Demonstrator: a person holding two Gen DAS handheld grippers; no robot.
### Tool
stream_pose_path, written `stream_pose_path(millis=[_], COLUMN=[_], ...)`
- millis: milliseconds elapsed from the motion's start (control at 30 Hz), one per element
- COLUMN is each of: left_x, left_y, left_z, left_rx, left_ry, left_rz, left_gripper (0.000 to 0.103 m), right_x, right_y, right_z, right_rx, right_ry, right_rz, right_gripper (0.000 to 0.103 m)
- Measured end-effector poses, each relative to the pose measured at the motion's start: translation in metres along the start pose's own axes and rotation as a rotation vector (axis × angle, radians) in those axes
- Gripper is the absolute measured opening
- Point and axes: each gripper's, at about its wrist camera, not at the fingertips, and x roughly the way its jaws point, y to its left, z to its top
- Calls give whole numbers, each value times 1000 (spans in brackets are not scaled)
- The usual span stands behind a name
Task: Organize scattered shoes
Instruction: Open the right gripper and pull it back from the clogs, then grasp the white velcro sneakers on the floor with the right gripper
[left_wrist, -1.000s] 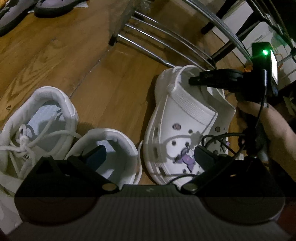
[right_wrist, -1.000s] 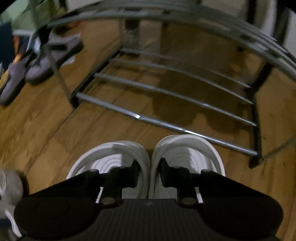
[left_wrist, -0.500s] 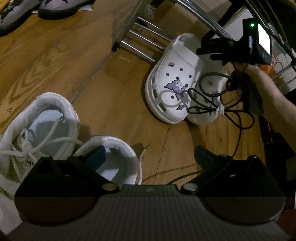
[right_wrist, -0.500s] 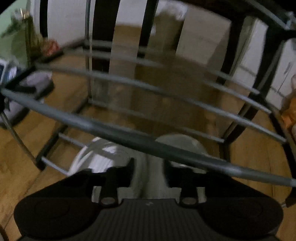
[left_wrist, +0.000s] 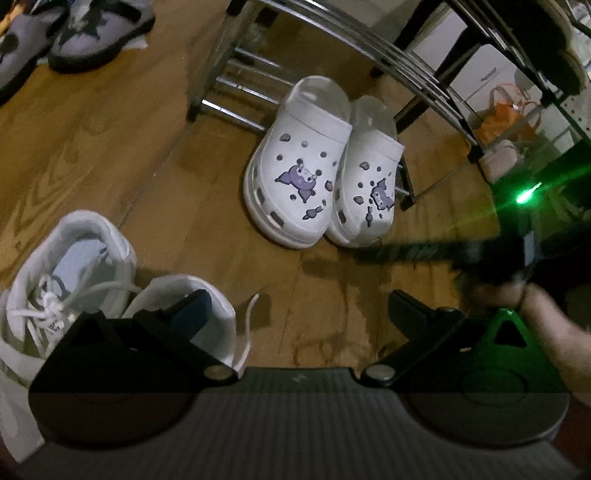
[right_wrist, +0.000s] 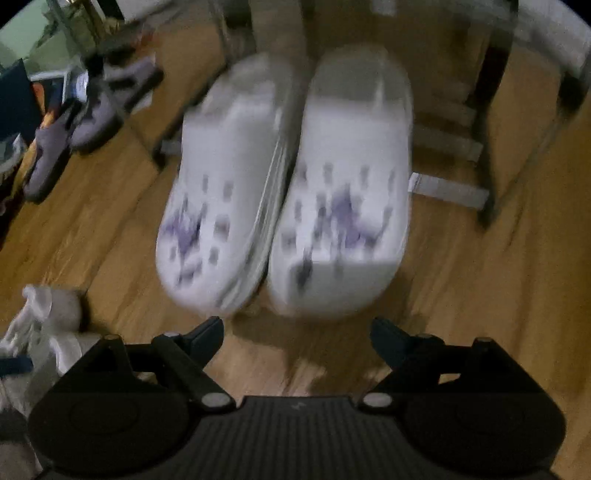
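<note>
A wood-grain floor (left_wrist: 110, 155) fills a dim room. At far left sit two grey sandals (left_wrist: 99, 33) — near left, two white sneakers (left_wrist: 74, 266) with loose laces, side by side. The left tool (left_wrist: 295, 310) hangs over them with its jaws spread wide, one fingertip (left_wrist: 195, 302) above the nearer sneaker's opening, pressing on nothing. In the middle, two white clogs (left_wrist: 295, 177) with purple charms stand touching as a pair, heels at the foot of a metal shoe rack (left_wrist: 332, 33) with chrome bars. White cabinets (left_wrist: 480, 70) and an orange bag (left_wrist: 506, 118) lie far right. At near right a hand (left_wrist: 517, 295) holds the right tool (right_wrist: 295, 332), blurred — its jaws have just been opening and stand wide apart, empty, just short of the clogs' toes.
</note>
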Motion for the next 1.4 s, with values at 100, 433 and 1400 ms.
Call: stream_pose_path(millis=[100,433,1400], left_x=[1,2,-134], left_y=[1,20,145], left_z=[2,2,25], left_rx=[20,-10,-39], left_ry=[-14,-15,-171], left_rz=[34,68,452], left_gripper=[103,103,103], right_x=[19,56,17], right_y=[9,46,180], right_z=[-11,4,29], right_rx=[-6,6,216], right_ry=[3,-36,342], right_rz=[-3,-49,293], right_gripper=[82,88,83])
